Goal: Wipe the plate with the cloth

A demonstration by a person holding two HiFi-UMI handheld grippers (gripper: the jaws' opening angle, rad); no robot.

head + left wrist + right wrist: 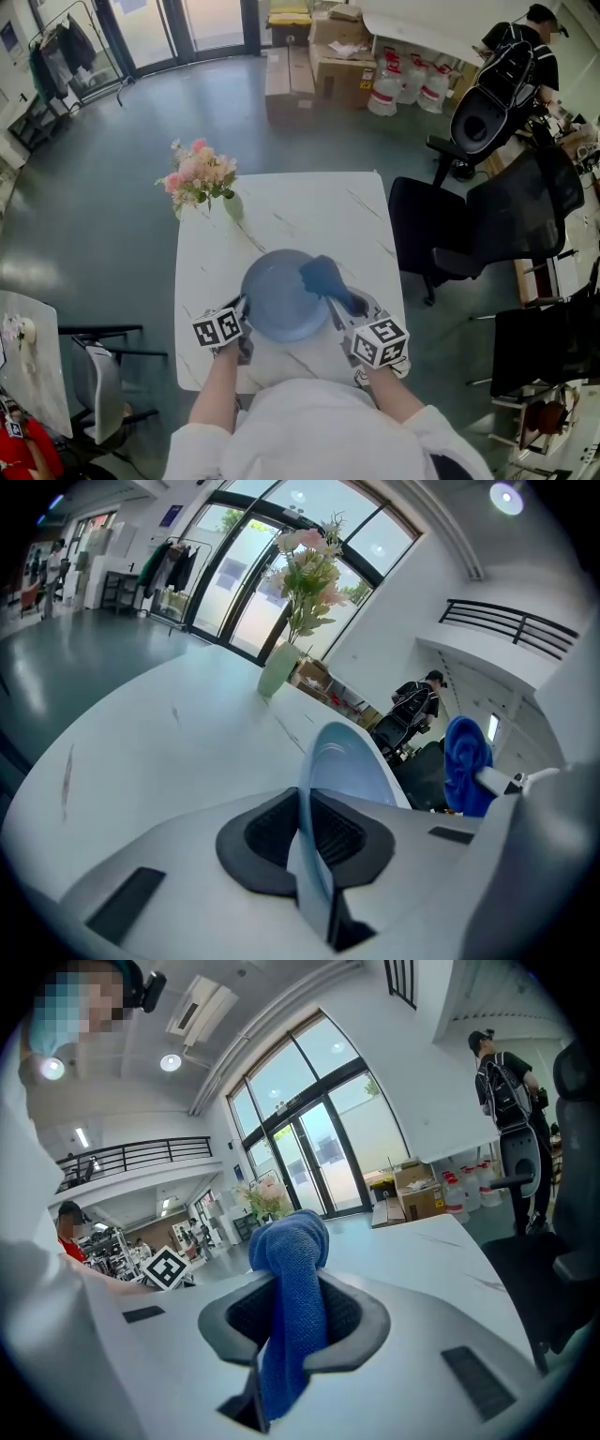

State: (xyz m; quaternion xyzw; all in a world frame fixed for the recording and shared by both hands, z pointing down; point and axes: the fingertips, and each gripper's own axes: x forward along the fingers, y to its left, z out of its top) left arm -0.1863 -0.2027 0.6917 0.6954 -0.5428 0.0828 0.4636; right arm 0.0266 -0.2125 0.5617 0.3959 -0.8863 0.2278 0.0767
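A pale blue plate (279, 298) is held tilted just above the white marble table (309, 208), near its front edge. My left gripper (244, 317) is shut on the plate's left rim. In the left gripper view the rim of the plate (345, 769) stands edge-on, pinched between the two dark pads of the gripper (305, 834). My right gripper (343, 307) is shut on a blue cloth (325, 276), which bunches above the plate's right edge. The right gripper view shows the cloth (292, 1279) hanging through the gripper (289, 1321), its top folded over.
A vase of pink flowers (199, 178) stands at the table's far left corner. Black office chairs (473, 230) crowd the right side. A grey chair (101, 375) sits at the left. Cardboard boxes (314, 56) lie on the floor beyond.
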